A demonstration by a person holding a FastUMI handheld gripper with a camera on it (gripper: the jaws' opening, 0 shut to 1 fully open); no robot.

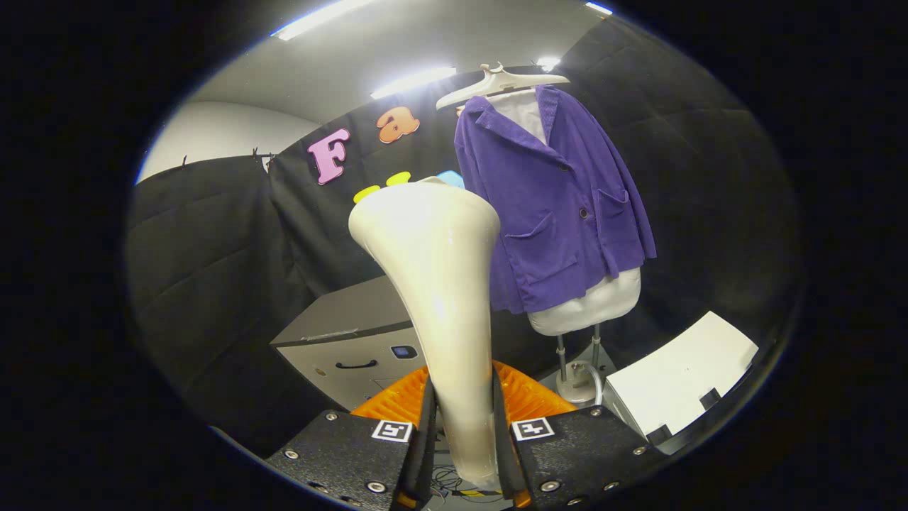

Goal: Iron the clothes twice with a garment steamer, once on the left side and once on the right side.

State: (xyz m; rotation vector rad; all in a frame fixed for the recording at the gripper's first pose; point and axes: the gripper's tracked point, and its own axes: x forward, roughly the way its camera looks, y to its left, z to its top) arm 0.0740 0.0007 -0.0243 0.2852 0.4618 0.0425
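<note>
Claw (464,419) grips steamer (433,284) beside purple jacket (560,206).

No readable text, label, brand or number stands on anything here.

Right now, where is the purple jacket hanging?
In the gripper view, the purple jacket hangs on a white hanger over a mannequin torso, beyond the claw and to the right of the steamer head it grips.

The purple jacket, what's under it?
The purple jacket hangs on a pale mannequin torso with a white shirt collar at the neck, under a white hanger. Most of the torso is covered. The gripper holds the steamer head in front.
</note>
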